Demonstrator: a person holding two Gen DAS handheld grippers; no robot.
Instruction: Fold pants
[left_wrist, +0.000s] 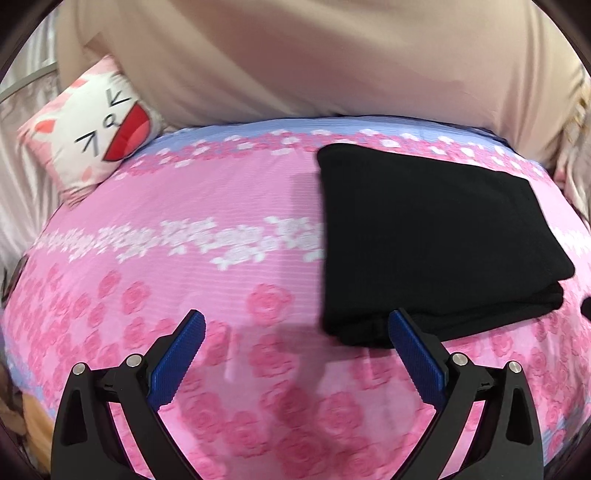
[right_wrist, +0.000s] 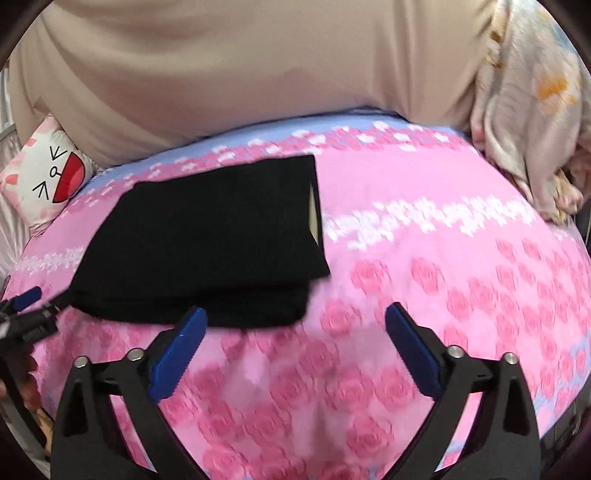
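Black pants (left_wrist: 436, 240) lie folded into a thick rectangle on the pink rose-print bed cover (left_wrist: 166, 206), right of centre in the left wrist view. My left gripper (left_wrist: 295, 321) is open just before their near left corner, with only bed cover between its blue pads; its right finger (left_wrist: 410, 343) overlaps the near edge. In the right wrist view the pants (right_wrist: 207, 236) sit left of centre, with a tan label (right_wrist: 314, 210) at their right edge. My right gripper (right_wrist: 295, 314) is open by the near right corner, empty. A blue pad of the left gripper (right_wrist: 26, 297) shows at the far left.
A white and pink cat-face pillow (left_wrist: 92, 125) (right_wrist: 48, 173) rests at the back left. A large beige cushion (left_wrist: 295, 55) runs along the far side of the bed. A crumpled floral blanket (right_wrist: 528, 110) lies at the back right.
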